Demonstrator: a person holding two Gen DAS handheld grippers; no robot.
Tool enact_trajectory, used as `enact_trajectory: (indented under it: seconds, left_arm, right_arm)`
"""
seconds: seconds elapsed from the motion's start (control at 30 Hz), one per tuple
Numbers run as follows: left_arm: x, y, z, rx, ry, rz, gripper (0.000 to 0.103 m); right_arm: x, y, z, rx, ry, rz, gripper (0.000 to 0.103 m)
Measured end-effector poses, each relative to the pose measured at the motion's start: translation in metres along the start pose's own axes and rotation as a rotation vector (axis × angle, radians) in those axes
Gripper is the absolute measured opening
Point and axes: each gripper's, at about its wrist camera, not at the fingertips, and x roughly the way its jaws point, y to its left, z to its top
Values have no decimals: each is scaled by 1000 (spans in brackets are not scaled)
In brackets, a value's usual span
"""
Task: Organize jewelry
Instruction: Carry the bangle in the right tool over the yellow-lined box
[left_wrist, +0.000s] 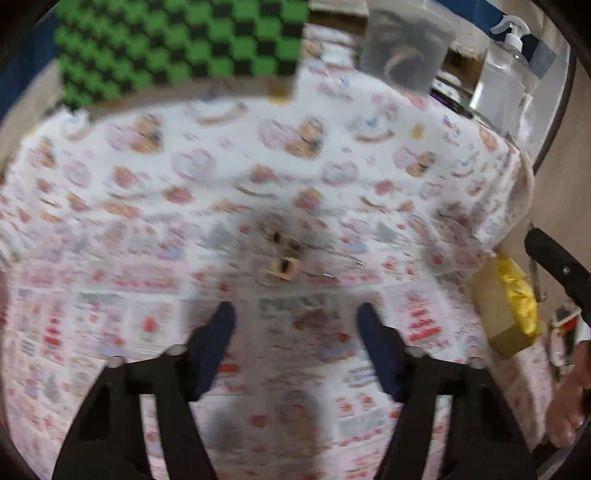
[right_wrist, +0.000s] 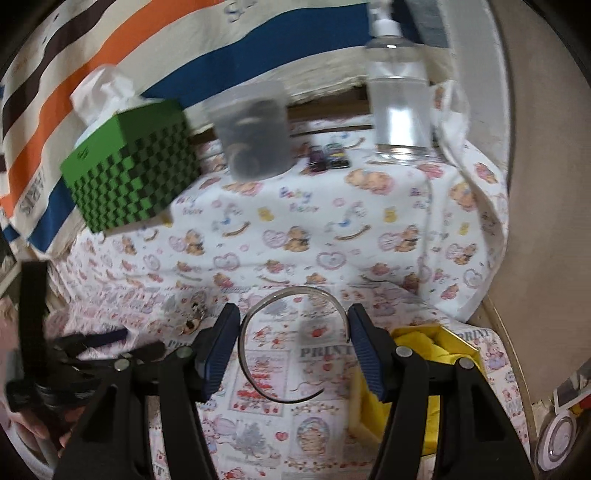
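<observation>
Left gripper (left_wrist: 295, 325) sits at the bottom middle of its own view, jaws spread wide with nothing between them, hovering over the printed cloth (left_wrist: 147, 184). That whole view is pretty smeared. Going left to right there: the green and black checkered box (left_wrist: 177, 44) fills the upper left, a small blurry cluster of jewelry (left_wrist: 282, 254) lies on the cloth just above the fingertips near frame center, a translucent plastic container (left_wrist: 406, 48) sits top center-right, a clear pump bottle (left_wrist: 506, 81) stands at the upper right, and a yellow box (left_wrist: 513, 302) shows at the right edge beyond the cloth.

Right wrist view is sharper. At the far left edge you can see the other gripper (right_wrist: 92, 343) as a dark blur, low in the frame. Next, in the upper left, is the checkered box (right_wrist: 133, 166) with white tissue sticking out of its top. The jewelry cluster (right_wrist: 192, 314) lies on the cloth left of center. Right gripper (right_wrist: 293, 339) is at the bottom middle, also open, and a thin silver open bangle (right_wrist: 258, 306) lies flat on the cloth between its blue pads (right_wrist: 218, 354), not pinched. I can't tell whether the pads touch it. The yellow box (right_wrist: 424, 343) sits lower right, just behind the right finger.
</observation>
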Motion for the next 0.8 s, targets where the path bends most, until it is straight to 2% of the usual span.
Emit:
enact_trajectory:
  seconds: [0.03, 0.13, 0.33, 0.4, 0.43, 0.57, 0.8]
  left_arm:
    - [1, -1, -1, -1, 1, -7, 55]
    - [8, -6, 1, 1, 5, 41, 52]
    - [27, -7, 3, -8, 52, 40, 35]
    - [33, -9, 2, 7, 73, 26, 23]
    - [35, -9, 1, 12, 75, 24, 21]
    - [37, -10, 1, 26, 52, 70, 21]
    - [38, -7, 3, 18, 60, 50, 18]
  right_arm:
    - [0, -3, 1, 7, -1, -6, 58]
    - [3, -10, 2, 19, 6, -66, 58]
    - [8, -25, 3, 69, 27, -67, 58]
    - [6, -27, 4, 78, 21, -69, 59]
    - [6, -28, 4, 83, 19, -70, 59]
    - [0, -35, 6, 107, 4, -64, 59]
    - [-4, -40, 8, 125, -1, -57, 59]
